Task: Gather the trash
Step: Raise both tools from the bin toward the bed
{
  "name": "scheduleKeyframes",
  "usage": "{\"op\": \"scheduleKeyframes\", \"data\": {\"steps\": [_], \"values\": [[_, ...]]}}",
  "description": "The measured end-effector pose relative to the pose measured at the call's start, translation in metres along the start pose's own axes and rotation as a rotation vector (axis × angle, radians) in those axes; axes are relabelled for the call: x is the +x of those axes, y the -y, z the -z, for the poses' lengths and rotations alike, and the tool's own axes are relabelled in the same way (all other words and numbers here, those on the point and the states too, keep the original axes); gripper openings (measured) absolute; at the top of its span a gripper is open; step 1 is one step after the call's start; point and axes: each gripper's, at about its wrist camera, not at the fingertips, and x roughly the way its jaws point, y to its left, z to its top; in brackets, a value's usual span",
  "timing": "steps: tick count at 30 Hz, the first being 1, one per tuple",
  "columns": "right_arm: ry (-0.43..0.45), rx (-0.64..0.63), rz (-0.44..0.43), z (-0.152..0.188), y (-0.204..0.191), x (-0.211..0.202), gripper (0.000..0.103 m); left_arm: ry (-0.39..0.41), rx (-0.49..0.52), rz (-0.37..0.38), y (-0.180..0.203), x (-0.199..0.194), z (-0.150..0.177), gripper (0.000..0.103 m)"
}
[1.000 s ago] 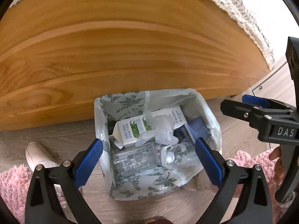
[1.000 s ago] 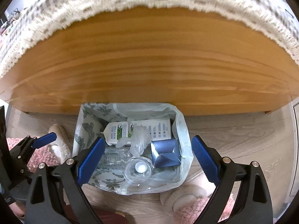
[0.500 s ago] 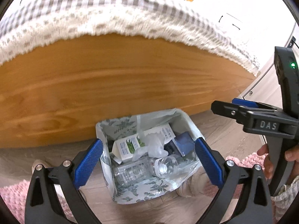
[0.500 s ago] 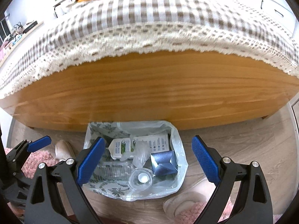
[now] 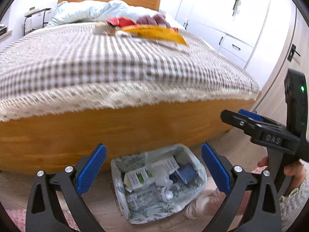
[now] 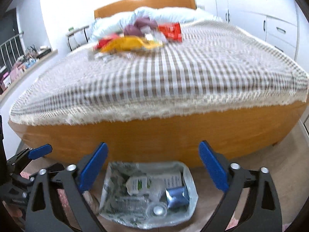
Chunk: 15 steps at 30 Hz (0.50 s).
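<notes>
A trash bin lined with a leaf-print bag (image 5: pixel 119 185) (image 6: pixel 108 189) stands on the floor against the wooden bed frame. It holds a milk carton (image 5: pixel 138 176), a clear plastic bottle (image 5: pixel 148 193) and a dark blue pack (image 6: pixel 176 194). More trash lies on the checked bedspread: a yellow wrapper (image 5: pixel 156 32) (image 6: pixel 125 43) and red packets (image 5: pixel 119 21) (image 6: pixel 171 31). My left gripper (image 5: pixel 153 172) is open and empty above the bin. My right gripper (image 6: pixel 152 171) is open and empty, also above the bin; it shows in the left wrist view (image 5: pixel 249 118).
The bed (image 6: pixel 173 131) fills the middle of both views, with a crumpled duvet (image 5: pixel 87 11) at the headboard. White wardrobes (image 5: pixel 231 15) stand at the right. A pink rug (image 5: pixel 11 216) and slippers (image 5: pixel 200 203) lie on the wood floor beside the bin.
Both grippers have lifted and tilted up away from the bin, so the bed top and the trash on it have come into view. Both stay open and empty.
</notes>
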Motion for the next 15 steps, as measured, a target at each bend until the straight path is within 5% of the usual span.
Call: {"op": "scheduleKeyframes", "data": {"steps": [15], "values": [[0.319,-0.055,0.043,-0.048,-0.011,-0.05,0.095,0.17,0.009,-0.008,-0.007,-0.059,-0.066,0.096]]}}
